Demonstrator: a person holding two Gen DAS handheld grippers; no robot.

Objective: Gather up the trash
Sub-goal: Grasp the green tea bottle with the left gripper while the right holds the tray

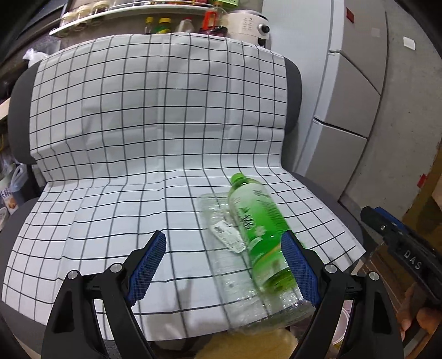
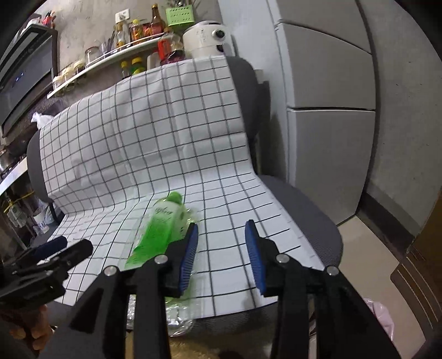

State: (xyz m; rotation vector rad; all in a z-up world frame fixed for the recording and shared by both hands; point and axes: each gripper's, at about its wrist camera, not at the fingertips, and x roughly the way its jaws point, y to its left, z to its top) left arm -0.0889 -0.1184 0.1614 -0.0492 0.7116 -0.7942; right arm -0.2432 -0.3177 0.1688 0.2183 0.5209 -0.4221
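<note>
A green-labelled bottle [image 1: 257,229] lies on its side on the checked cloth [image 1: 138,138], resting against a larger clear plastic bottle [image 1: 240,287]; both look blurred. My left gripper [image 1: 224,265] hangs open just above them. Its right pad [image 1: 299,268] overlaps the green bottle's lower end, while the left pad stands well clear. In the right wrist view my right gripper [image 2: 221,256] is open over bare cloth with nothing between its pads. There the green bottle [image 2: 160,226] lies just left of its left finger, and the clear bottle [image 2: 179,317] shows below.
The cloth covers a grey chair [image 2: 304,210]. A grey fridge [image 2: 326,110] stands close on the right. Behind the chair a shelf [image 1: 91,19] holds jars and bottles beside a white appliance [image 1: 248,24]. A pink bag [image 2: 378,317] lies on the floor.
</note>
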